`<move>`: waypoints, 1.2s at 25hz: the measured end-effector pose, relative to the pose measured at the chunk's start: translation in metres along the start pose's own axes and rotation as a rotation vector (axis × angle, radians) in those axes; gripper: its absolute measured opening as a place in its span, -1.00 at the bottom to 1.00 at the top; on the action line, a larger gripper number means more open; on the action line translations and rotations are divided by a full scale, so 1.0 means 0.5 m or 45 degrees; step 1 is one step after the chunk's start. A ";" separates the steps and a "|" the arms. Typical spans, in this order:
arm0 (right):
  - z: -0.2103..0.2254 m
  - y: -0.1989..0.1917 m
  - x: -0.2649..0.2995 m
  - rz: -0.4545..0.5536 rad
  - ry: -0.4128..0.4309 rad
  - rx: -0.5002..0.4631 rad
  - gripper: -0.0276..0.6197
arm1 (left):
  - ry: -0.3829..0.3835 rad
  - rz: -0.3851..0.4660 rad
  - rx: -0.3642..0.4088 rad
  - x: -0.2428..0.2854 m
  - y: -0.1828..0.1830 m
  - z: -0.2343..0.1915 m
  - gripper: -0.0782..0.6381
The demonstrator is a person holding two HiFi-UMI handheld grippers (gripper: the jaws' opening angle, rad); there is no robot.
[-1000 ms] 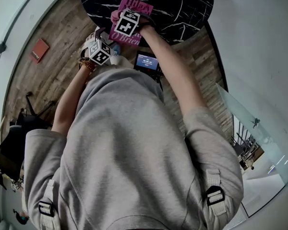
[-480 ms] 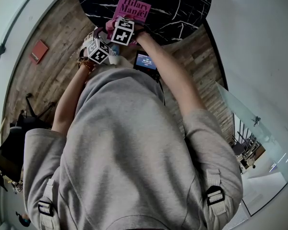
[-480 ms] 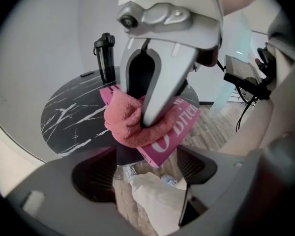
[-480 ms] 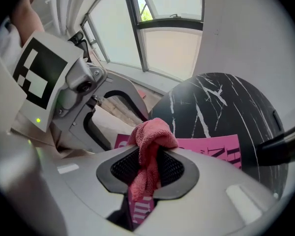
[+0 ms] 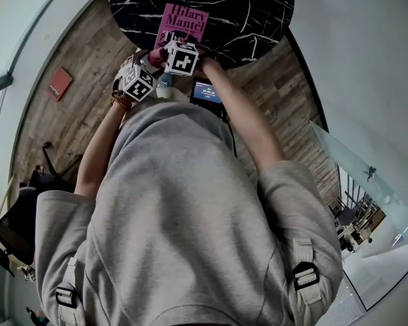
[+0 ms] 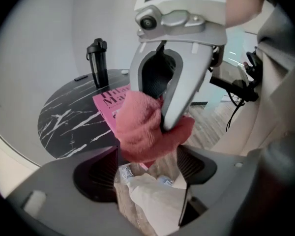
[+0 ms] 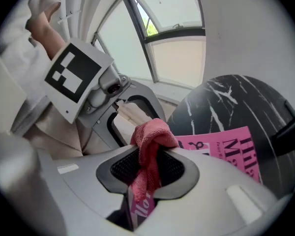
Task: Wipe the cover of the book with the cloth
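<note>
A pink book (image 5: 182, 23) (image 6: 108, 102) (image 7: 236, 149) lies on the round black marble table (image 5: 251, 12) (image 6: 64, 122). My right gripper (image 5: 171, 51) (image 7: 148, 170) is at the book's near end, shut on a pinkish-red cloth (image 7: 150, 137) (image 6: 145, 132) that bunches above its pads and hangs below them. My left gripper (image 5: 144, 73) (image 6: 145, 168) is just left of the right one, off the table's near edge. Its jaws stand wide apart and open, with the cloth's lower edge just above the gap.
A black flask (image 6: 97, 63) stands at the table's far side. A white paper bag (image 6: 155, 203) and a plastic bottle sit below the left gripper. A small lit screen (image 5: 207, 92) hangs by the table edge. A red object (image 5: 58, 83) lies on the wooden floor.
The right gripper with the cloth has drawn back along the cover from the book's middle to its near end, uncovering the title. The left gripper has hardly moved.
</note>
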State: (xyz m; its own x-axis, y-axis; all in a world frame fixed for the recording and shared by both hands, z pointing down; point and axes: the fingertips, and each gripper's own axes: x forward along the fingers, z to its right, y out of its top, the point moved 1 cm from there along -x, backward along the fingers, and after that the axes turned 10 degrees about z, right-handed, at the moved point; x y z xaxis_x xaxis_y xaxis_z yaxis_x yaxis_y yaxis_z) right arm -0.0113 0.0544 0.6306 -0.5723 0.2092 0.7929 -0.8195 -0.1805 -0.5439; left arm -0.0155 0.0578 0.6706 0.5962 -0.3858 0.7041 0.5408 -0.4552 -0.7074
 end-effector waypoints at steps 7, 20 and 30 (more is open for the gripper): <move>0.056 0.070 -0.251 0.557 -0.456 0.129 -0.58 | 0.168 0.394 -0.071 -0.105 0.161 -0.034 -0.17; -0.035 0.102 -0.582 1.188 -1.020 0.177 -0.60 | 0.383 0.899 0.079 -0.283 0.473 -0.046 -0.78; -0.092 0.056 -0.634 1.255 -1.142 0.193 -0.60 | 0.288 0.882 0.094 -0.259 0.472 0.055 -0.78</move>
State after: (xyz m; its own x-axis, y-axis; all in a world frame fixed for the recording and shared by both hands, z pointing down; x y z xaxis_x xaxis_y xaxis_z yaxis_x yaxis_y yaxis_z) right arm 0.1457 0.0272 0.3516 -0.6533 -0.7566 0.0273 -0.0342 -0.0065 -0.9994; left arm 0.0514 0.0224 0.4109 0.6830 -0.7255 0.0841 0.1277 0.0052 -0.9918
